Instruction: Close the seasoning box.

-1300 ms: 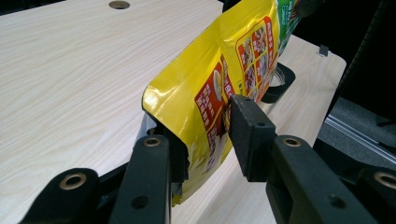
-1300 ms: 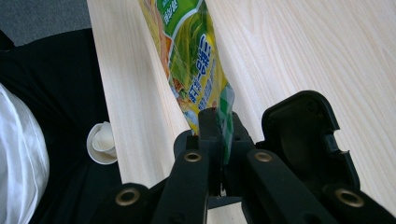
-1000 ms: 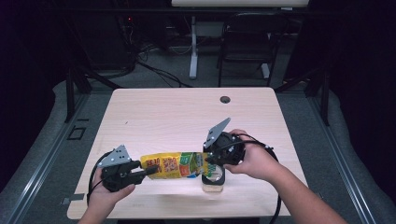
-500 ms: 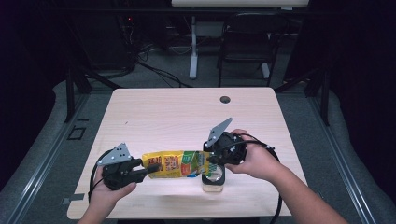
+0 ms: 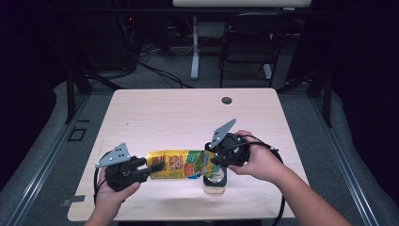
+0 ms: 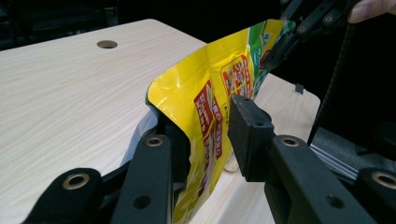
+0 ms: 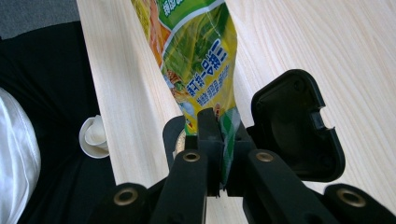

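Observation:
A yellow and green snack pouch (image 5: 179,164) hangs level above the table's near edge, stretched between both grippers. My left gripper (image 5: 157,167) is shut on its yellow end; in the left gripper view the pouch (image 6: 205,93) runs between the jaws of my left gripper (image 6: 205,126), with the right pad (image 6: 247,130) against it. My right gripper (image 5: 211,160) is shut on the green end, and in the right gripper view my right gripper (image 7: 224,135) pinches a corner of the pouch (image 7: 201,56). Under that end stands a clear jar (image 5: 214,182) with its black flip lid (image 7: 294,126) open.
The light wooden table (image 5: 188,117) has a round cable hole (image 5: 227,100) near its far edge. A person's hands hold both grippers at the near edge. A chair (image 5: 249,47) and a stand's legs sit on the floor beyond. A small white round object (image 7: 95,135) lies past the table's side.

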{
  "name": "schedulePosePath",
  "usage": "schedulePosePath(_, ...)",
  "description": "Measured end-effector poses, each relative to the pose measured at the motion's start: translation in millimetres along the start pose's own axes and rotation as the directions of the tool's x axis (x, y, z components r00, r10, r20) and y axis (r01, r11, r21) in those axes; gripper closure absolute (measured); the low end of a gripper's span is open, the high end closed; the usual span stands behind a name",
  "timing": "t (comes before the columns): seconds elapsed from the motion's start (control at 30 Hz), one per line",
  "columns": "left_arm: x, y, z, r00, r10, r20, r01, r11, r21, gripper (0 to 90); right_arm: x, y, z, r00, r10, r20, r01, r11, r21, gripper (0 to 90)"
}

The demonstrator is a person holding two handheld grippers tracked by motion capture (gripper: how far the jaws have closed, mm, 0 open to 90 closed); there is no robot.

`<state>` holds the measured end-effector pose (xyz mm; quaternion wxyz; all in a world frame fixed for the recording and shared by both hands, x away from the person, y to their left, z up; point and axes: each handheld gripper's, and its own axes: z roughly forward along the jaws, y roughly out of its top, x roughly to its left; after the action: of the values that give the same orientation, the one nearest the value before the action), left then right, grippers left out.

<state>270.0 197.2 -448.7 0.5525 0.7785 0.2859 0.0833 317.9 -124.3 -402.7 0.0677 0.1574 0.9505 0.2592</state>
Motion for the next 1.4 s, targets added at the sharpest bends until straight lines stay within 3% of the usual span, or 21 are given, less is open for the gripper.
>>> schedulePosePath(0.67, -4.2, 7.8, 3.9, 0.9998, 0.019, 0.005, -0.019, 0.9991, -0.039, 72.2, -0.8, -8.0, -2.4, 0.9998, -0.012, 0.014, 0.011, 0.9998, 0.014, 88.5)
schedulePosePath(1.4, -15.8, 26.4, 12.5, 0.9978, 0.064, 0.018, -0.064, 0.9968, -0.049, 72.3, -4.0, -27.1, -3.0, 0.9995, 0.024, 0.021, -0.023, 0.9993, -0.028, 88.6)
